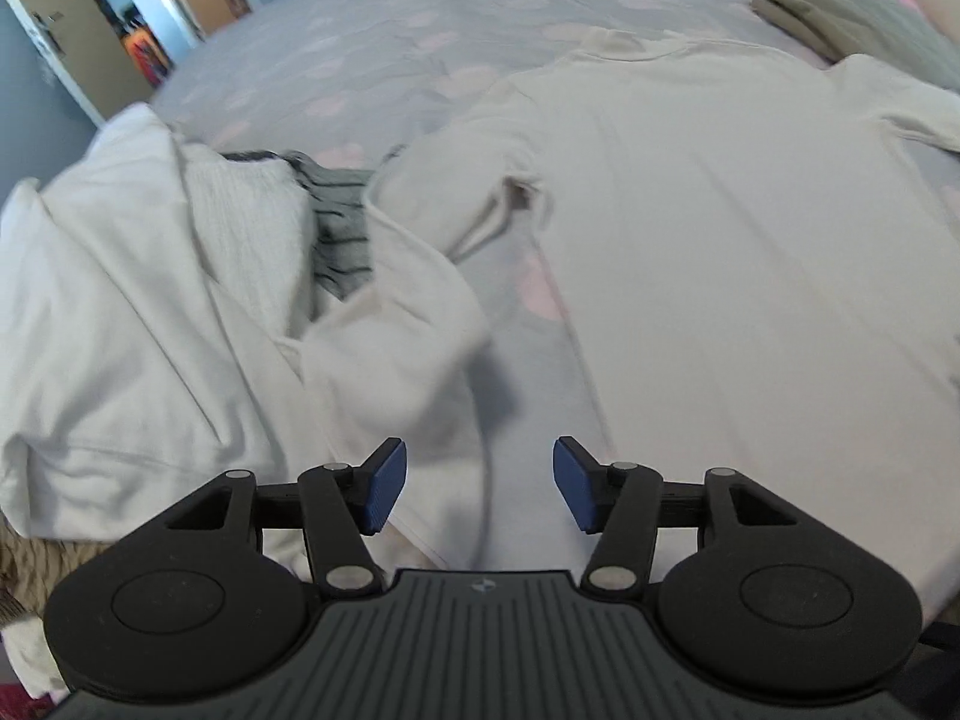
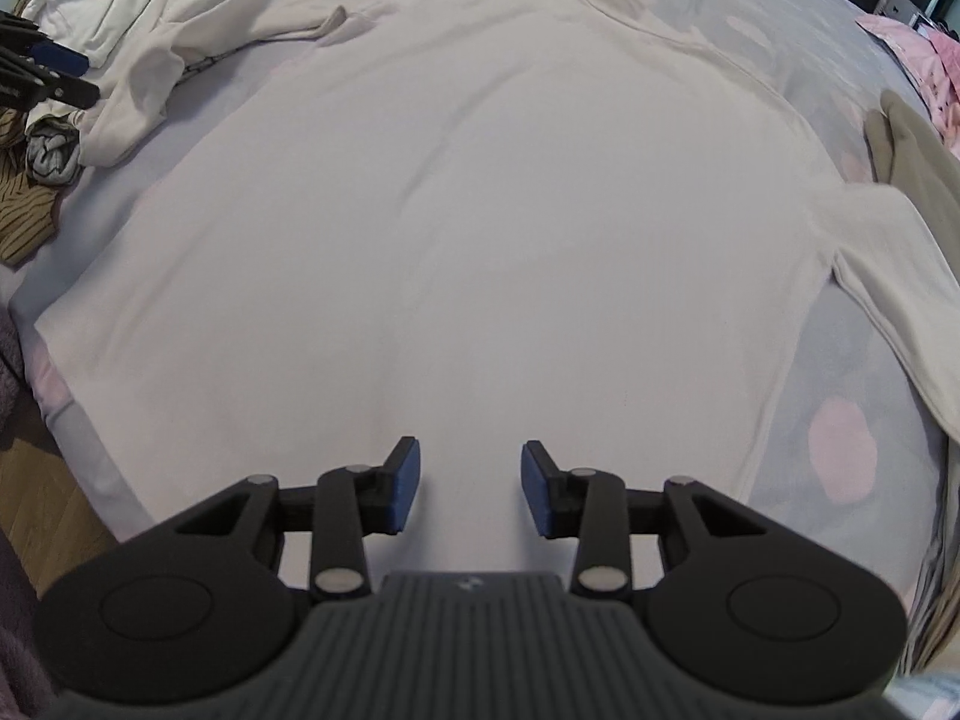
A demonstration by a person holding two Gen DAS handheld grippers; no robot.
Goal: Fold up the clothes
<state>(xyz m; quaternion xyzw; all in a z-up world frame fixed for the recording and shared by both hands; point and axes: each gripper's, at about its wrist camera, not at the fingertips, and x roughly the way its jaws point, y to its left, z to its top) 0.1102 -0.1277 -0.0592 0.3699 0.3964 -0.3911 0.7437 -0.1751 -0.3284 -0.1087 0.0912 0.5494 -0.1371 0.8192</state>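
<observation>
A cream long-sleeved top lies spread flat on the bed, collar at the far side. It also shows in the left wrist view. Its left sleeve is bent and bunched, its right sleeve runs down the right side. My left gripper is open and empty above the left sleeve's cuff. It also shows at the left edge of the right wrist view. My right gripper is open and empty over the top's lower hem.
The bed has a lilac cover with pink spots. A pile of white and grey clothes lies to the left. An olive-grey folded garment lies at the far right. A brown striped cloth and wooden floor show at left.
</observation>
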